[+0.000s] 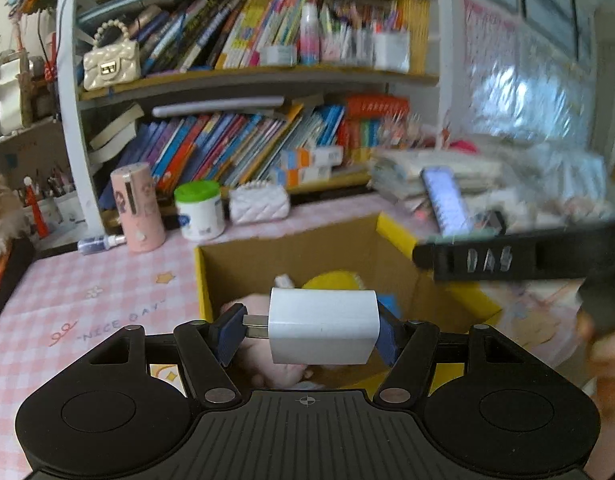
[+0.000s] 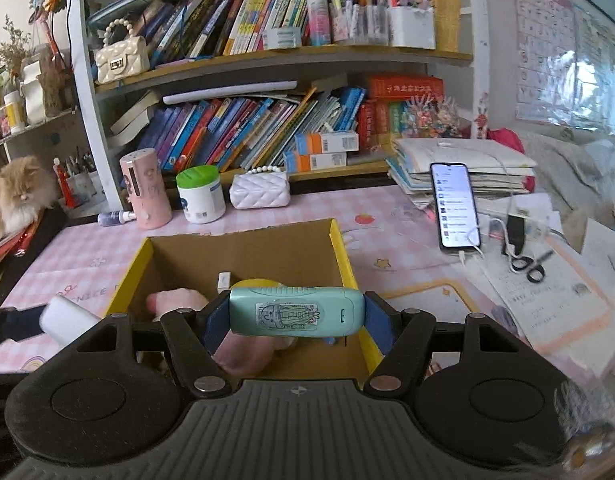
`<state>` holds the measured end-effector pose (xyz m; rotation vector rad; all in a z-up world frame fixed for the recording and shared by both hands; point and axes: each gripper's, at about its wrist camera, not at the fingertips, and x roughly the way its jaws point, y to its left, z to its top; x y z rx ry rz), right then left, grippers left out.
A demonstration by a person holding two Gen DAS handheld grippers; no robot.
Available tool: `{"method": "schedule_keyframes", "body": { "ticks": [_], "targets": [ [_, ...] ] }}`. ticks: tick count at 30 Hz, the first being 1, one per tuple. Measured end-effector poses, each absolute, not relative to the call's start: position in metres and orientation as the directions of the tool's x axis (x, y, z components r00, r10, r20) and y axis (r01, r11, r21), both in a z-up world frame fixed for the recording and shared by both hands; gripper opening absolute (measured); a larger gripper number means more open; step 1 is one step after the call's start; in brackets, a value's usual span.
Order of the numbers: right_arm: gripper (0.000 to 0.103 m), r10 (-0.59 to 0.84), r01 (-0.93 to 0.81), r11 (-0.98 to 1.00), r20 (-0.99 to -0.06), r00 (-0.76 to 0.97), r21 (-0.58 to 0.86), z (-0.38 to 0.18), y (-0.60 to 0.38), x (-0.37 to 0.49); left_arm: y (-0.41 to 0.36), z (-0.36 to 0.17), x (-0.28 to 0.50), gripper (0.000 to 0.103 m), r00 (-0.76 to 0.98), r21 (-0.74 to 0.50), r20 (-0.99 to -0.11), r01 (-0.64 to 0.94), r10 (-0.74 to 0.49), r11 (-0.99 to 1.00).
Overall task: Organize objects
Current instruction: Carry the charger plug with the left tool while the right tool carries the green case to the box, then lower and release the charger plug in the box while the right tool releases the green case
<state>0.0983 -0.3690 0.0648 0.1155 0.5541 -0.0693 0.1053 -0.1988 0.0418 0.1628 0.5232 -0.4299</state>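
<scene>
Hovering over the open brown cardboard box with yellow rims (image 2: 339,240), I am clamping a smooth mint-green plastic oblong device (image 2: 296,311) sideways in my right gripper (image 2: 295,326), while my left gripper (image 1: 307,330) is pinching a glossy white blocky plastic charger (image 1: 322,326) across its ends.

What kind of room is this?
Probably a child's study desk at home: crowded bookshelves, a pink checked tablecloth, pen pots and a cat lying alongside.

black left gripper (image 1: 307,330), blue-padded jaws, silver rivets.
</scene>
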Motion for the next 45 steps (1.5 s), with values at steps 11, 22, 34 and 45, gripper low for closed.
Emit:
{"method": "schedule_keyframes", "body": {
  "ticks": [11,22,34,45],
  "targets": [
    [0.067,0.093,-0.032,0.994,-0.62,0.779,0.109,0.038,-0.371,0.159,-0.229,0.012,0.129,0.065,0.749,0.087,-0.594,0.421,-0.292,0.903],
    [0.067,0.154,-0.126,0.988,-0.709,0.688,0.092,0.008,-0.357,0.197,-0.219,-0.003,0.15,0.066,0.712,0.007,-0.65,0.355,-0.266,0.935],
    [0.067,0.198,-0.23,0.971,-0.747,0.634,0.062,-0.002,-0.336,0.21,-0.219,-0.003,0.148,0.078,0.74,0.05,-0.631,0.339,-0.233,0.939],
    [0.067,0.221,-0.28,0.958,-0.78,0.585,0.062,-0.007,-0.328,0.21,-0.216,0.003,0.137,0.089,0.77,0.065,-0.602,0.312,-0.212,0.948]
  ]
}}
